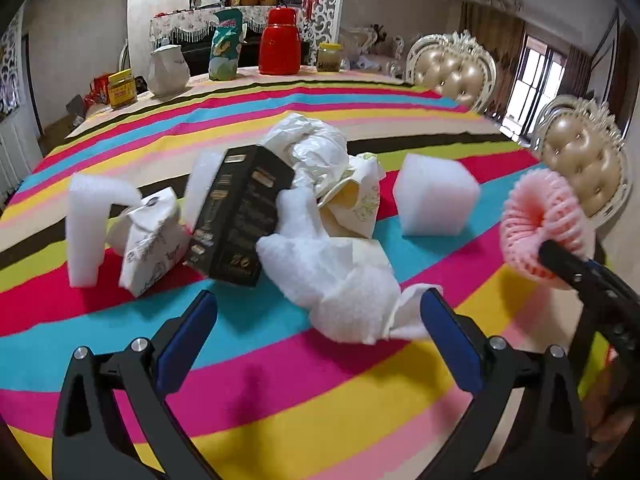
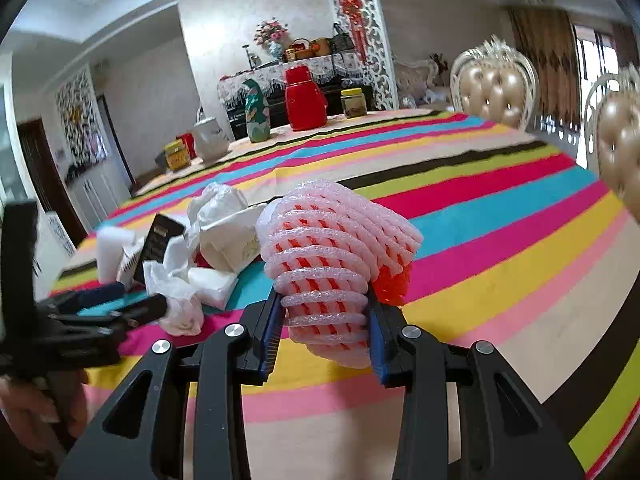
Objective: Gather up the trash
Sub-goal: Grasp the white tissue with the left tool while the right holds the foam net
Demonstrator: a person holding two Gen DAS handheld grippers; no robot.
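Note:
A heap of trash lies on the striped tablecloth [image 1: 304,392]: a black carton [image 1: 236,216], crumpled white tissue [image 1: 340,276], a white plastic bag [image 1: 312,140], a printed paper cup [image 1: 148,240], a crushed paper cup [image 1: 356,200] and white foam blocks [image 1: 436,196]. My left gripper [image 1: 316,320] is open just in front of the tissue, its right finger touching the tissue's edge. My right gripper [image 2: 324,328] is shut on a pink foam fruit net [image 2: 332,256], held above the table; the net also shows in the left wrist view [image 1: 540,224].
At the table's far edge stand a red thermos [image 1: 280,42], a snack bag [image 1: 226,44], a white jug [image 1: 168,70] and jars [image 1: 122,88]. Two padded chairs [image 1: 456,68] stand at the right side. The left gripper shows in the right wrist view [image 2: 120,304].

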